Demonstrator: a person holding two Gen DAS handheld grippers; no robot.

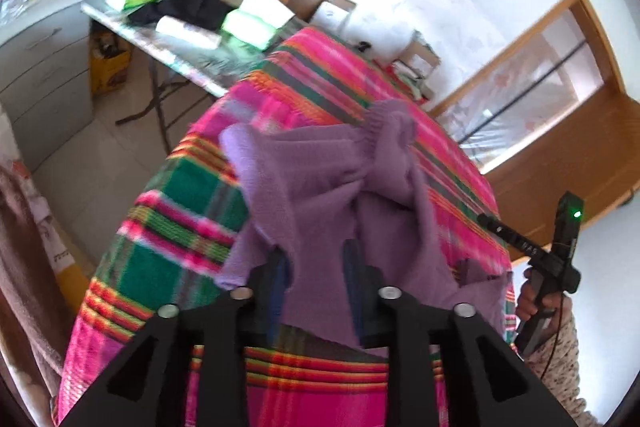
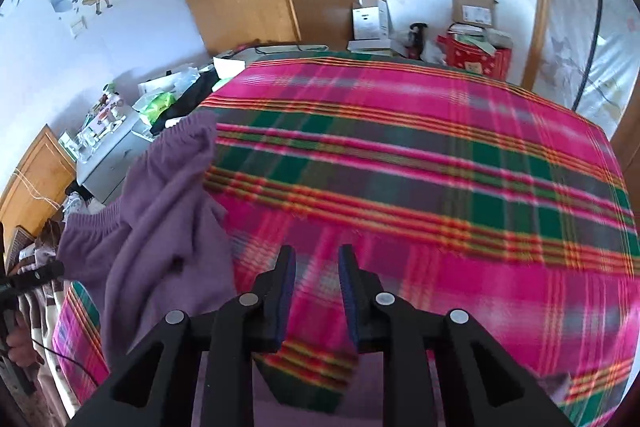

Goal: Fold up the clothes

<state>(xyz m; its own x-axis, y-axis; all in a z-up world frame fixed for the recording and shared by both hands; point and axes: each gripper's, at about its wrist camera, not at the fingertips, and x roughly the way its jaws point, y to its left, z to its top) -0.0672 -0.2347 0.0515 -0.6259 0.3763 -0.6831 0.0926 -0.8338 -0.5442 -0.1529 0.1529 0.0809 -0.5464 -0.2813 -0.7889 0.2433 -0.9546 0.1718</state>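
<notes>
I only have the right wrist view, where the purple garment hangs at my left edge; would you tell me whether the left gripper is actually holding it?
Observer: Yes, the left gripper has a fold of the purple garment between its fingers, lifted above the plaid blanket.
Operator: Thank you. Is the garment spread flat?
Observer: No, it is bunched, with a knot-like lump near its far end.
Operator: And my right gripper?
Observer: The right gripper is open and holds nothing, over the blanket.

plaid blanket (image 2: 400,155) motion-blurred, garment's (image 1: 320,179) shape unclear
</notes>
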